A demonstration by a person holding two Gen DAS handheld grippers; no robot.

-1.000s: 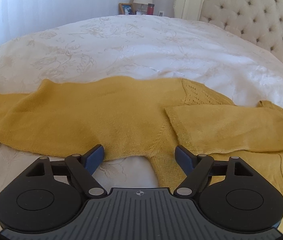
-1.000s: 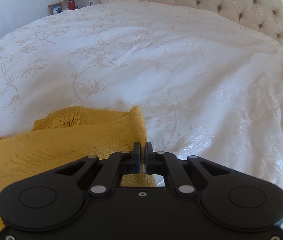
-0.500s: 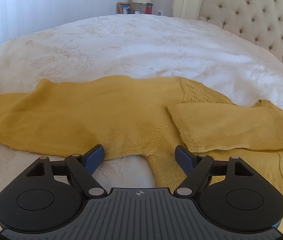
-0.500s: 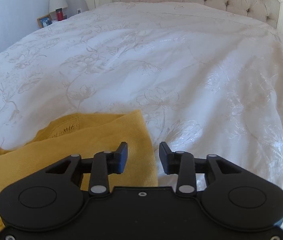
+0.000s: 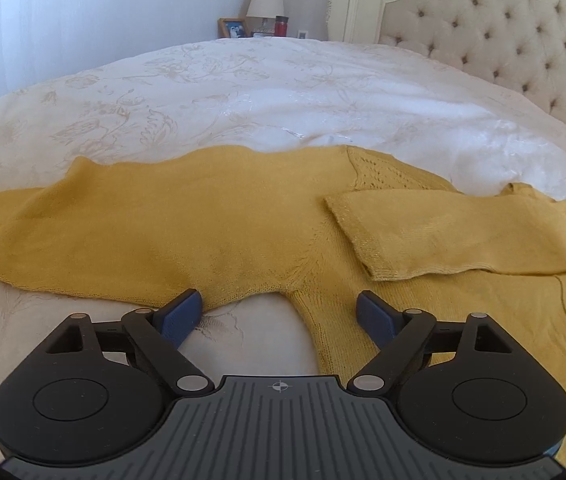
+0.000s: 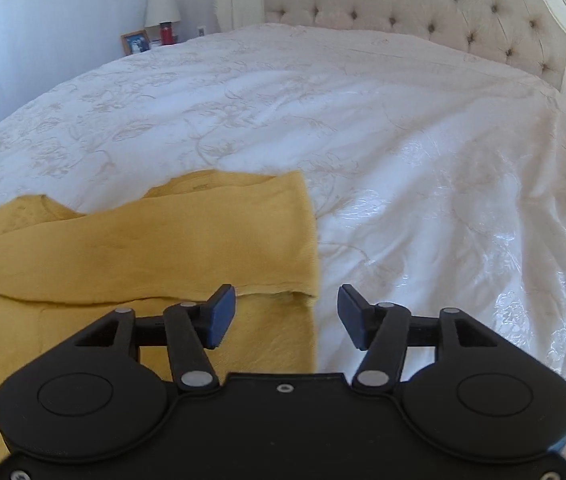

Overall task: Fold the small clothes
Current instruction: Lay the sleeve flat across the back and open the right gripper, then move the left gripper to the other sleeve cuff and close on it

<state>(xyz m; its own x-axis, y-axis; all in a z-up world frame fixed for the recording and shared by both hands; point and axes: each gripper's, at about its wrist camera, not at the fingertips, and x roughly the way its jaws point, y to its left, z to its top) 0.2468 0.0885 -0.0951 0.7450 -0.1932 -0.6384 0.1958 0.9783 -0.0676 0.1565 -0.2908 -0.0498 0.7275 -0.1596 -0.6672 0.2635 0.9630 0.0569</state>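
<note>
A wide bed with a white floral bedspread [image 5: 283, 92] and tufted headboard [image 6: 423, 4] filled both views. A yellow knit sweater [image 5: 187, 224] lay spread flat across its near edge, one sleeve [image 5: 443, 236] folded over the body. The left gripper [image 5: 279, 312] hovered at the sweater's underarm, jaws wide and just opening further, nothing between them. The right gripper [image 6: 286, 316] had just been opening, empty, over the folded edge.

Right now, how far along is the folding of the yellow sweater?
Early. Done: one sleeve lies folded across the sweater on the bed. In hand: nothing; the right gripper has just been opening its jaws, nothing between them, and the left gripper hangs open over the sweater's near edge. Left: the other sleeve and the body folds.
</note>
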